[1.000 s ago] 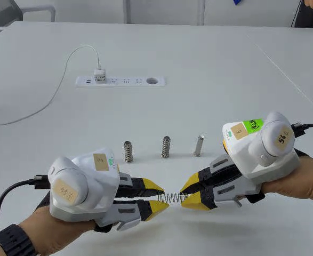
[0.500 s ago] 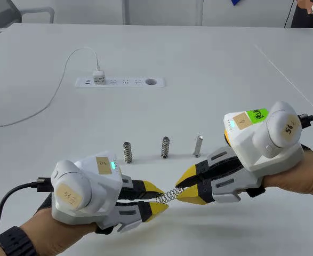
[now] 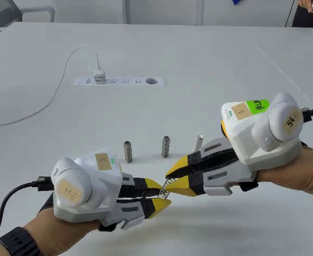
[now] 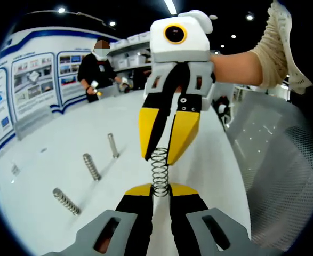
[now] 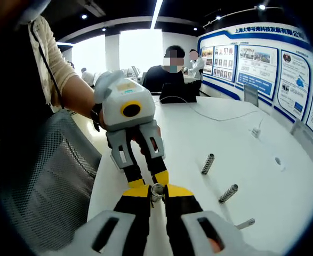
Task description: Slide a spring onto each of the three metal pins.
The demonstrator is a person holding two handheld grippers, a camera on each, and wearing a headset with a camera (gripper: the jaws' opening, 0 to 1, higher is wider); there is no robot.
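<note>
A small steel spring (image 3: 166, 186) is held in the air between both grippers. My left gripper (image 3: 160, 195) is shut on its lower end, and my right gripper (image 3: 173, 177) is shut on its upper end. In the left gripper view the spring (image 4: 159, 170) rises from my own jaws into the right gripper's yellow tips. In the right gripper view the spring (image 5: 156, 190) shows end-on. Behind stand two pins wearing springs (image 3: 128, 151) (image 3: 166, 146) and one bare pin (image 3: 199, 142), partly hidden by the right gripper.
A white power strip (image 3: 129, 81) with a plugged charger (image 3: 99, 76) and its cable lies farther back on the white table (image 3: 209, 69). A seated person (image 5: 172, 74) and a mesh chair (image 5: 44, 176) are beyond the table.
The right gripper has moved left and up toward the left gripper. The spring has gone from lying level to tilted steeply and looks shorter. The left gripper has hardly moved.
</note>
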